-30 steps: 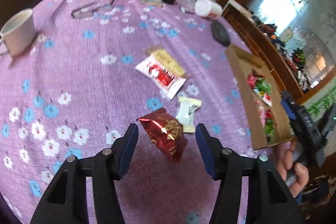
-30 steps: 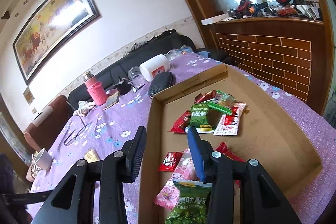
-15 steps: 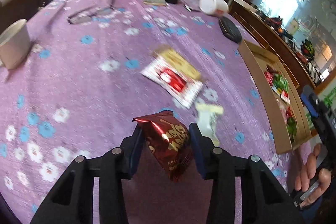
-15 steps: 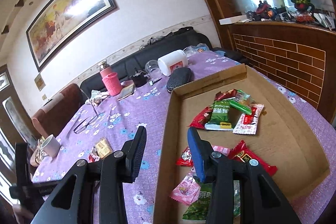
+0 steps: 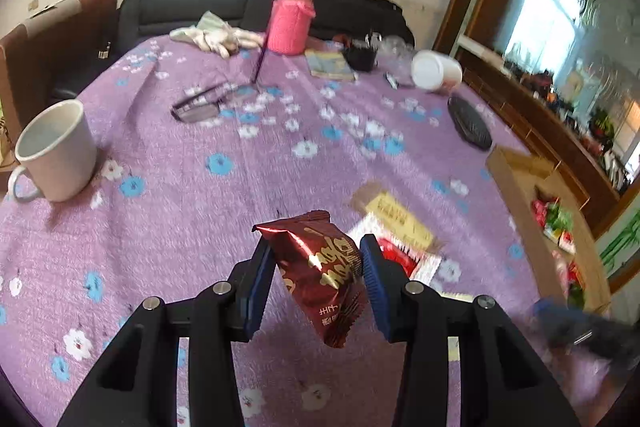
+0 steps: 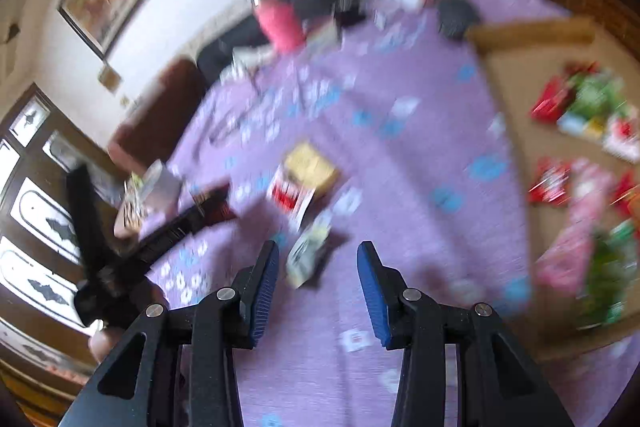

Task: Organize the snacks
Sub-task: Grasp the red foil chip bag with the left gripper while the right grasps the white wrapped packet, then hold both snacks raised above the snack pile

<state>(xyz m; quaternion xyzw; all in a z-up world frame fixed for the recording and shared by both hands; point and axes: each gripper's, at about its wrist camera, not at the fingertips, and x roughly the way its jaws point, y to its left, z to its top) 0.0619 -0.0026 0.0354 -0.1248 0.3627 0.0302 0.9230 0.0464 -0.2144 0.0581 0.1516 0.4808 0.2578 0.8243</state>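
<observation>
My left gripper (image 5: 316,267) is shut on a dark red foil snack packet (image 5: 320,273) and holds it above the purple flowered tablecloth (image 5: 200,187). A red-and-white packet (image 5: 404,259) and a yellow packet (image 5: 394,213) lie on the cloth just beyond it. The cardboard box (image 5: 520,211) with several snacks stands at the right. My right gripper (image 6: 318,285) is open and empty, low over the cloth, with a pale green packet (image 6: 308,255) between and just beyond its fingertips. The yellow and red-white packets (image 6: 300,183) lie farther on. The box (image 6: 520,75) is at its right. This view is blurred.
A white mug (image 5: 56,151) stands at the left edge. Glasses (image 5: 200,105), a pink bottle (image 5: 290,23), a white jar (image 5: 434,71), a black case (image 5: 470,123) and gloves (image 5: 216,37) lie at the far end. A dark sofa is behind the table.
My left gripper closed on the dark red packet and lifted it off the cloth. My right gripper swung left from over the box to over the cloth near the pale green packet.
</observation>
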